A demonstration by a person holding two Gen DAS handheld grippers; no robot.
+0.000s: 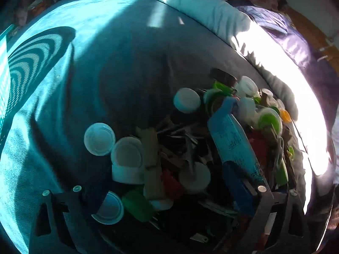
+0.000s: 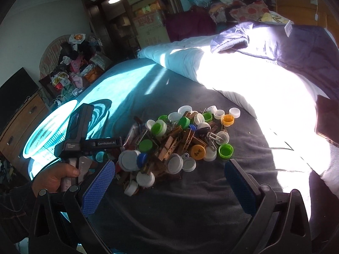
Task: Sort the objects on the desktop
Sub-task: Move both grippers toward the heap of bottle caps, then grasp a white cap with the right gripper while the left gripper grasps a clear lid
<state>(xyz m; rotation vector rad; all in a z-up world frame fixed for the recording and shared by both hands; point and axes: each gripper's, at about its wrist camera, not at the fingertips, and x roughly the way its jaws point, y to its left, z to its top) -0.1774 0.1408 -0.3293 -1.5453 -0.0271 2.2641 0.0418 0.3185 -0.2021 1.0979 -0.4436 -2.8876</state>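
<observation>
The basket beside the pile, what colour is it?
Turquoise slotted plastic basket, clearest in the right wrist view.

The left gripper (image 1: 169,192) hung tilted down over a heap of small things (image 1: 201,148) on a dark blanket (image 1: 131,80), its jaws standing wide with nothing gripped between them. White bottle caps (image 1: 99,139) lay at the near-left edge of the heap, one touching the next, and another white cap (image 1: 187,100) sat farther up. Wooden clothespins (image 1: 150,146) and metal clips were tangled in the middle. A blue tube-like item (image 1: 235,141), blurred, lay slantwise across the pile. Green caps (image 1: 269,120) and an orange cap (image 1: 285,115) crowded the right side. A teal mesh basket (image 1: 4,80) stood at the far left, well apart, throwing a striped shadow. Sunlight burned white along a quilt (image 1: 211,8) beyond.
</observation>
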